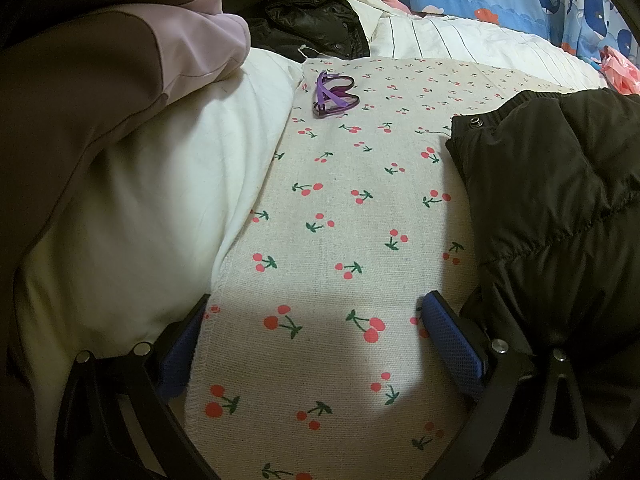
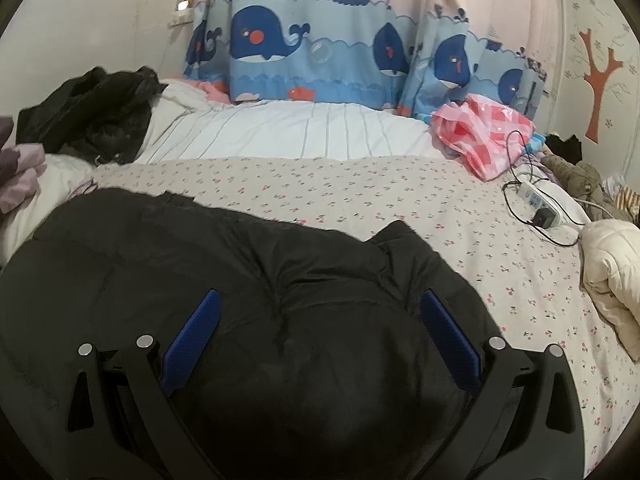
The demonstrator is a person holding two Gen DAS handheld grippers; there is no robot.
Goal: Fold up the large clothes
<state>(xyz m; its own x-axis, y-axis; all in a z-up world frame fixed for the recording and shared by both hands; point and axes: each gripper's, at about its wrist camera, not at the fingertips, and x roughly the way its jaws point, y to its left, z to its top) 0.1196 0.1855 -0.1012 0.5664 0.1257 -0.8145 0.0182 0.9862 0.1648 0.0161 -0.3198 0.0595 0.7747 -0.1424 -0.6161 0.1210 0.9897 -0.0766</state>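
A black puffer jacket (image 2: 248,272) lies spread on the cherry-print bedsheet (image 2: 360,192). My right gripper (image 2: 320,304) hovers over its middle, open, with blue pads wide apart and nothing between them. In the left wrist view the jacket's edge with a snap button (image 1: 552,200) lies at the right. My left gripper (image 1: 316,312) is open above bare cherry-print bedsheet (image 1: 340,208), just left of the jacket; its right pad (image 1: 452,340) is close to the jacket's hem.
A white pillow (image 1: 160,200) and a brown-and-lilac garment (image 1: 100,80) lie left. Purple glasses (image 1: 334,94) rest on the sheet. Another black jacket (image 2: 96,112) sits at the back left. A pink bag (image 2: 484,136), power strip with cables (image 2: 540,200) and cream jacket (image 2: 612,276) lie right.
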